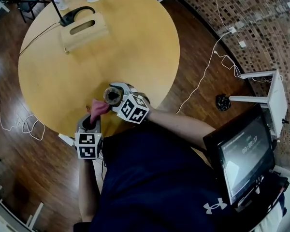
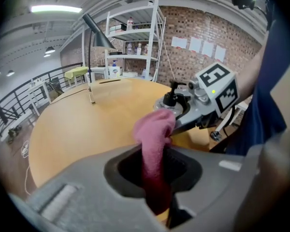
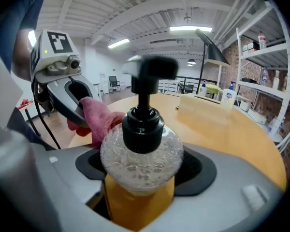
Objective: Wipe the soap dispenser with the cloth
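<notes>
Soap dispenser (image 3: 141, 149), a clear textured bottle with a black pump and yellow liquid, at the near edge of the round counter (image 1: 135, 42). The right claw (image 3: 140, 178) has its jaws set wide and closed on the bottle's body, which fills the gap between them. No view shows whether the base rests on the counter or hangs just above it.

The left claw (image 2: 154, 173) has its jaws nearly together and pinches a pink cloth (image 2: 154, 144). The free end of the cloth stands up out of the jaws as a rounded wad. In the right gripper view the wad sits at the bottle's left shoulder, just beside it and apparently touching the glass. The head view confirms that the two claws meet there, the cloth (image 1: 99, 109) next to the dispenser (image 1: 112, 95).

Progress, as judged: both pick-ups are complete, with the dispenser secured in one claw and the cloth in the other, and the cloth brought to the bottle. The wiping itself appears to be at or near its start. The glass shows no plain sign of which parts have been rubbed. The far side of the bottle and the pump head look untouched by the cloth, so most of the surface probably remains to be wiped.
</notes>
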A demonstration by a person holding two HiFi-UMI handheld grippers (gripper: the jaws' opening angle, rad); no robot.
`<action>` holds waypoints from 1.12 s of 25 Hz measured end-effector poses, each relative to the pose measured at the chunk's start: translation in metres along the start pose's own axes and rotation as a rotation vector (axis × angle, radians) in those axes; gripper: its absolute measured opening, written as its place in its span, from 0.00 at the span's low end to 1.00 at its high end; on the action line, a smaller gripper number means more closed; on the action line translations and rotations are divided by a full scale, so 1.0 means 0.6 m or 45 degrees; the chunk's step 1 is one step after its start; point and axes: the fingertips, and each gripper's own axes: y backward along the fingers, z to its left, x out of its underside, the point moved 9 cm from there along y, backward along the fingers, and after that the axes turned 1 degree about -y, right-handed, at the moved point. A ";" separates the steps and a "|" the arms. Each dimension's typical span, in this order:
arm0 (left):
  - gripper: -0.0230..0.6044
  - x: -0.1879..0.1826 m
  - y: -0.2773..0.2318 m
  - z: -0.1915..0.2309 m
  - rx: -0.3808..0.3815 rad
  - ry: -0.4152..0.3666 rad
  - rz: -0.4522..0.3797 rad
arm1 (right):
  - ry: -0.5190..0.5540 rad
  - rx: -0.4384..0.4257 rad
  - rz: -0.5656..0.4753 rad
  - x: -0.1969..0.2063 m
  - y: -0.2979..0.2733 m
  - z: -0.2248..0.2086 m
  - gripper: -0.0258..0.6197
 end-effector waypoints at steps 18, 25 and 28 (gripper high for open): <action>0.15 -0.038 -0.074 -0.036 0.053 0.086 -0.015 | -1.506 -0.480 -0.590 0.019 0.143 -0.109 0.61; 0.15 -0.091 -0.048 -0.090 0.184 -0.127 -0.154 | -1.391 -0.383 -0.585 -0.021 0.127 -0.126 0.61; 0.15 -0.106 -0.008 -0.078 0.131 -0.098 -0.257 | -1.400 -0.397 -0.524 -0.003 0.135 -0.131 0.61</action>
